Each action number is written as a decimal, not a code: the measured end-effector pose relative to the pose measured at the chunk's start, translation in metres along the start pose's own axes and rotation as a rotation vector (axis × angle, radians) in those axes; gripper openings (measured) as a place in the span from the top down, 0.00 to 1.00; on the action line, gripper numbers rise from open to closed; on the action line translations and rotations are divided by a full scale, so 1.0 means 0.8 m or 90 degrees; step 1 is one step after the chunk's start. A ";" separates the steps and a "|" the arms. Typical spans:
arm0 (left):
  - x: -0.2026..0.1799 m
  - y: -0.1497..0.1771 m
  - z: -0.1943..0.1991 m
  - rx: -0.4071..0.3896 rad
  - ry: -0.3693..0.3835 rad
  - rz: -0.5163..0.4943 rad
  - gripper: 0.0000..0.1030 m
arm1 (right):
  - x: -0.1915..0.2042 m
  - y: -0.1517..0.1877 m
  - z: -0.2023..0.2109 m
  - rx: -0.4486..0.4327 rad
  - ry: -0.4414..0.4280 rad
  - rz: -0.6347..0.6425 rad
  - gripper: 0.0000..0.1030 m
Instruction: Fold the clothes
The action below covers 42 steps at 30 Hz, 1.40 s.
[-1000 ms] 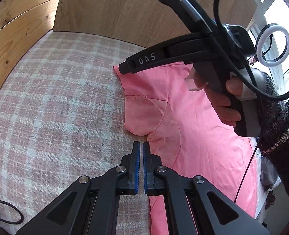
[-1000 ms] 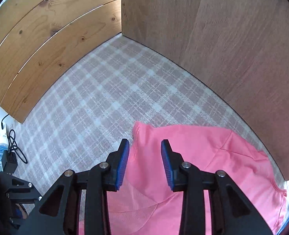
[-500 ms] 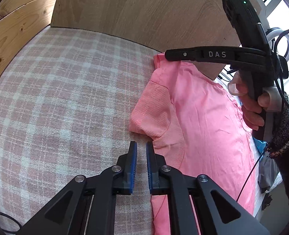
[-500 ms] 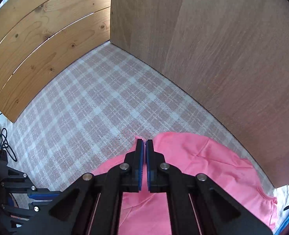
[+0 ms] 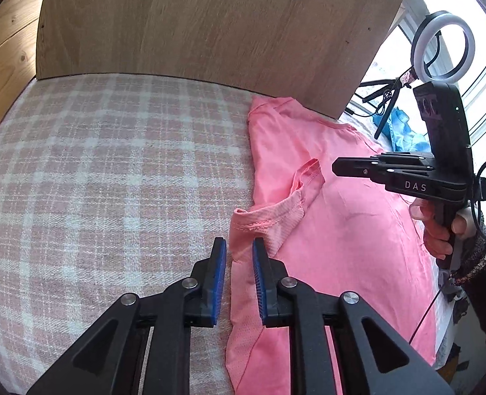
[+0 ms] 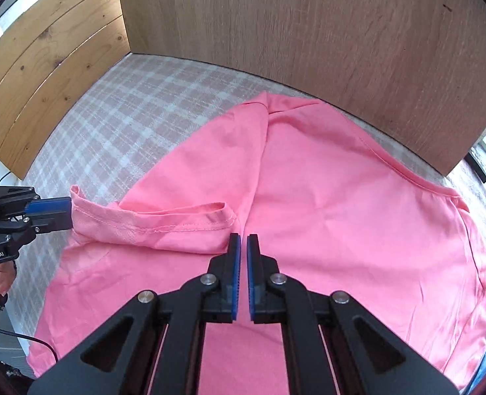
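Pink shirt [image 6: 325,204] on a checked bed [image 5: 94,164], sleeve [image 6: 164,227] folded inward.
Left gripper [image 5: 239,283] has just been opening, its spread fingers astride the sleeve edge; right gripper [image 6: 243,276] pressed shut, empty, sleeve at ten o'clock. Next probably folding the far side.

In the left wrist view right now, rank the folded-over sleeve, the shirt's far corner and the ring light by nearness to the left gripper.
1. Folded-over sleeve, just ahead of the left gripper.
2. Shirt's far corner, by the wooden board.
3. Ring light, top right at the window.
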<state>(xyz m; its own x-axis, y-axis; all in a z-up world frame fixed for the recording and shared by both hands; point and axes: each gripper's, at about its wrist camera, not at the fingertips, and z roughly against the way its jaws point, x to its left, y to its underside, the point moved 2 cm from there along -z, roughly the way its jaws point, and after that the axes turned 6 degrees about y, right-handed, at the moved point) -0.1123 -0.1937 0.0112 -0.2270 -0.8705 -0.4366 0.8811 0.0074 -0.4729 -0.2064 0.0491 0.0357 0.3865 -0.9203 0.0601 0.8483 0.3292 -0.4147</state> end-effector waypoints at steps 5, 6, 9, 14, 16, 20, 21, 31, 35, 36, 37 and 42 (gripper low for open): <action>-0.010 -0.004 -0.017 0.007 -0.019 -0.017 0.75 | 0.009 -0.013 0.009 -0.032 -0.018 0.004 0.70; -0.010 -0.005 -0.019 0.011 -0.016 -0.016 0.75 | 0.015 -0.019 0.001 -0.030 -0.014 0.008 0.68; -0.017 -0.002 -0.019 0.016 -0.010 -0.032 0.75 | 0.025 -0.030 -0.029 -0.011 -0.015 0.015 0.68; -0.031 0.001 -0.003 -0.008 0.000 -0.061 0.82 | 0.027 -0.029 -0.051 -0.006 -0.035 0.017 0.69; -0.033 0.000 -0.001 -0.014 0.003 -0.060 0.94 | 0.030 -0.029 -0.052 -0.007 -0.040 0.026 0.90; -0.022 0.003 0.007 -0.031 0.015 -0.031 0.98 | 0.039 -0.032 -0.046 -0.015 -0.033 0.055 0.97; -0.018 0.004 0.011 -0.037 0.013 -0.021 0.98 | 0.042 -0.034 -0.043 -0.022 -0.024 0.065 0.97; 0.035 0.028 0.039 -0.107 -0.047 0.116 0.98 | 0.124 -0.138 -0.056 -0.100 -0.049 0.159 0.98; 0.045 0.029 0.024 -0.084 -0.067 0.134 0.97 | 0.173 -0.161 -0.124 -0.068 -0.035 0.219 0.98; 0.046 0.029 0.020 -0.077 -0.071 0.136 0.97 | 0.181 -0.161 -0.140 -0.055 -0.033 0.229 0.98; 0.047 0.028 0.020 -0.073 -0.073 0.139 0.96 | 0.189 -0.160 -0.153 -0.045 -0.022 0.241 0.98; 0.055 0.027 0.048 -0.090 -0.095 0.142 0.96 | 0.180 -0.170 -0.151 -0.041 -0.008 0.197 0.95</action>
<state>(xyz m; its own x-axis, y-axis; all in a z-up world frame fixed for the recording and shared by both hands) -0.0872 -0.2504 0.0110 0.0380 -0.9025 -0.4290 0.8334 0.2655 -0.4847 -0.3097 -0.1533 -0.0089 0.6278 -0.7755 -0.0675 0.6649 0.5793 -0.4715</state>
